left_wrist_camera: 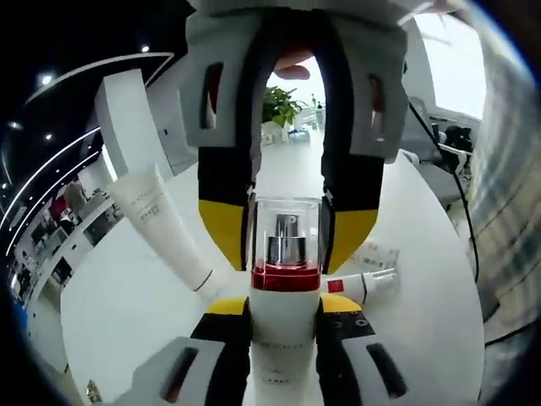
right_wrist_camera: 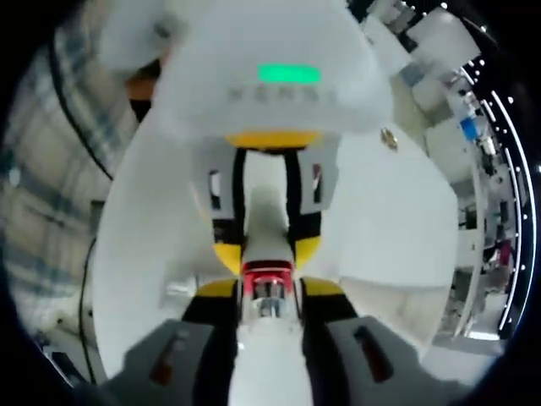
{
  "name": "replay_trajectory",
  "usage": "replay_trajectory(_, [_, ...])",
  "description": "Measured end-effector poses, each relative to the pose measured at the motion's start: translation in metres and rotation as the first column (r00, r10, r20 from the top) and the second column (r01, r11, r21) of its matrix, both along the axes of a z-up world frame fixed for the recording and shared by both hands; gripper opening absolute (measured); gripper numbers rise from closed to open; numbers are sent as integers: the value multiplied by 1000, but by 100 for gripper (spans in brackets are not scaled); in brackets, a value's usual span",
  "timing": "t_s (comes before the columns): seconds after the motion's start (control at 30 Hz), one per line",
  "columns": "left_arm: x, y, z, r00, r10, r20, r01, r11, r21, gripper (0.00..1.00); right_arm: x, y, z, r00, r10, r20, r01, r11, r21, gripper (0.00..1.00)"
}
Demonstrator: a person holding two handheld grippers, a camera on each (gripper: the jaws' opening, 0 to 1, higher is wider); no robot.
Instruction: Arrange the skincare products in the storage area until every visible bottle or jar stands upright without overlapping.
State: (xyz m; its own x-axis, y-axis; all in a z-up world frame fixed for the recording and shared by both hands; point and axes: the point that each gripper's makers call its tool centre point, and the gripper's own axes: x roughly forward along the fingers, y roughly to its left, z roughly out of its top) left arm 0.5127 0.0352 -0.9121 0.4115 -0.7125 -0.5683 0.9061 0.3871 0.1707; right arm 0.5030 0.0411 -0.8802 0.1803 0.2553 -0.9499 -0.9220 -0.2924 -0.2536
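Observation:
A white pump bottle [left_wrist_camera: 283, 338] with a red collar, silver pump and clear cap [left_wrist_camera: 287, 228] is held between the two grippers, which face each other. My left gripper [left_wrist_camera: 283, 309] rises from below and is shut on the white body just under the red collar. The right gripper [left_wrist_camera: 287, 237] comes in from above, its yellow-tipped jaws pressed on either side of the clear cap. In the right gripper view, my right gripper [right_wrist_camera: 268, 292] clamps the cap end by the red collar. The bottle's white body [right_wrist_camera: 266, 216] runs away into the left gripper [right_wrist_camera: 266, 249].
On the round white table [left_wrist_camera: 127, 313] a long white tube [left_wrist_camera: 161, 216] lies to the left. A small white tube with a red band [left_wrist_camera: 363, 283] and a printed card [left_wrist_camera: 376, 254] lie to the right. A potted plant [left_wrist_camera: 279, 106] stands farther back. Cables hang at the right.

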Motion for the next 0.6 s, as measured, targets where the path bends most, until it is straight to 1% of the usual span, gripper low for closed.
replay_trajectory(0.1, [-1, 1, 1, 1000, 10, 7, -10, 1000, -6, 26, -1, 2, 0, 1000, 5, -3, -5, 1000, 7, 26])
replay_trajectory(0.17, [-3, 2, 1, 1000, 29, 4, -29, 999, -14, 26, -2, 4, 1, 1000, 4, -7, -3, 1000, 31, 27])
replay_trajectory(0.2, [-5, 3, 1, 999, 34, -2, -34, 999, -24, 26, -3, 5, 1, 1000, -10, -15, 11, 998, 55, 27])
replay_trajectory(0.23, [-6, 3, 2, 999, 33, -3, -33, 999, -28, 26, -6, 10, 2, 998, -37, -52, 42, 994, 98, 28])
replay_trajectory(0.3, [-8, 3, 4, 999, 39, -11, -39, 998, -50, 26, -8, 13, 4, 986, -118, -114, 135, 978, 159, 34])
replay_trajectory(0.33, [-9, 3, 4, 999, 40, -18, -41, 998, -57, 26, -9, 15, 6, 976, -156, -149, 184, 963, 199, 37])
replay_trajectory(0.4, [-10, 4, 6, 998, 57, -35, -60, 995, -80, 26, -6, 12, 8, 961, -215, -174, 253, 939, 233, 42])
replay_trajectory(0.47, [-13, 6, 6, 997, 66, -35, -68, 994, -83, 26, -7, 11, 11, 933, -280, -228, 338, 899, 279, 43])
replay_trajectory(0.5, [-15, 6, 5, 997, 71, -34, -73, 994, -86, 26, -6, 11, 14, 909, -320, -268, 394, 867, 304, 43])
replay_trajectory(0.57, [-16, 7, 6, 996, 82, -43, -86, 991, -103, 26, -7, 9, 17, 863, -382, -331, 484, 813, 324, 43])
replay_trajectory(0.6, [-17, 8, 7, 994, 96, -54, -102, 988, -117, 26, -6, 8, 20, 832, -414, -369, 536, 770, 345, 44])
